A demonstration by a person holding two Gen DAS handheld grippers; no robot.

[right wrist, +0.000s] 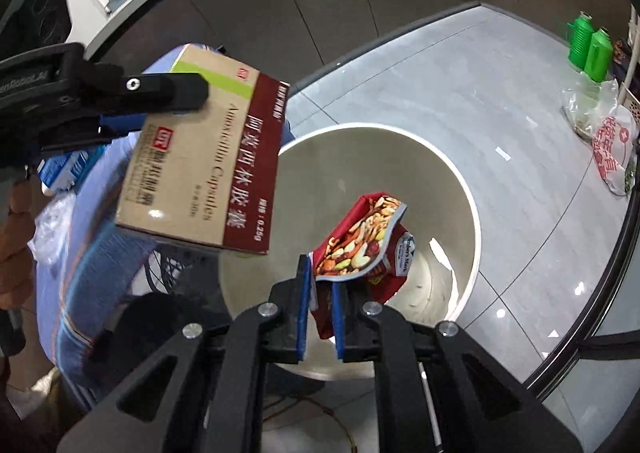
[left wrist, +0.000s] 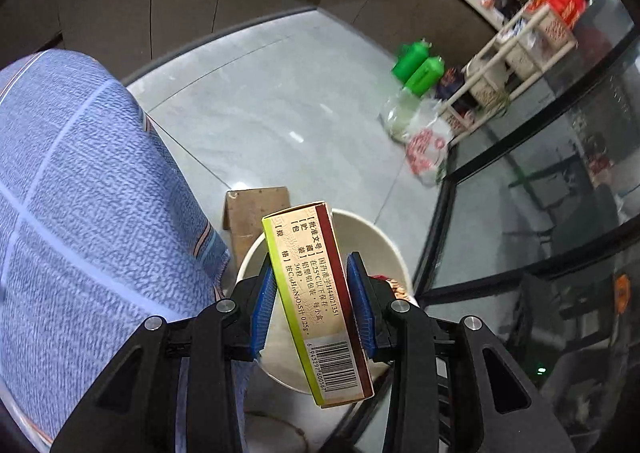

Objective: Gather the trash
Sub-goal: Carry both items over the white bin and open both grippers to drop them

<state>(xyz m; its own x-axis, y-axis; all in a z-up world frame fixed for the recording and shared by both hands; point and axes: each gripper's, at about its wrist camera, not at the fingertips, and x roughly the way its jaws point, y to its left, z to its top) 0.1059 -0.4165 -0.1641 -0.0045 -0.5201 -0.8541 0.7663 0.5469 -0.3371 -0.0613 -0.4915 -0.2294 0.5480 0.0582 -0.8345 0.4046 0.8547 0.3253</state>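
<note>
Here the left gripper (left wrist: pixel 314 305) has its blue pads pressed on the broad faces of a medicine box (left wrist: pixel 316 293); the box's long axis runs forward along the fingers, barcode end nearest the camera, tan with a maroon band and green edge; it hangs over the white bin (right wrist: pixel 460 189); the right gripper (right wrist: pixel 320 309), nearly closed, pinches a crumpled red nut packet (right wrist: pixel 360 245), pointing forward above the bin's mouth.

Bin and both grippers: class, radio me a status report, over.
Left gripper shut on medicine box. Right gripper shut on nut bag. Both over open bin. Nothing blocking.
</note>
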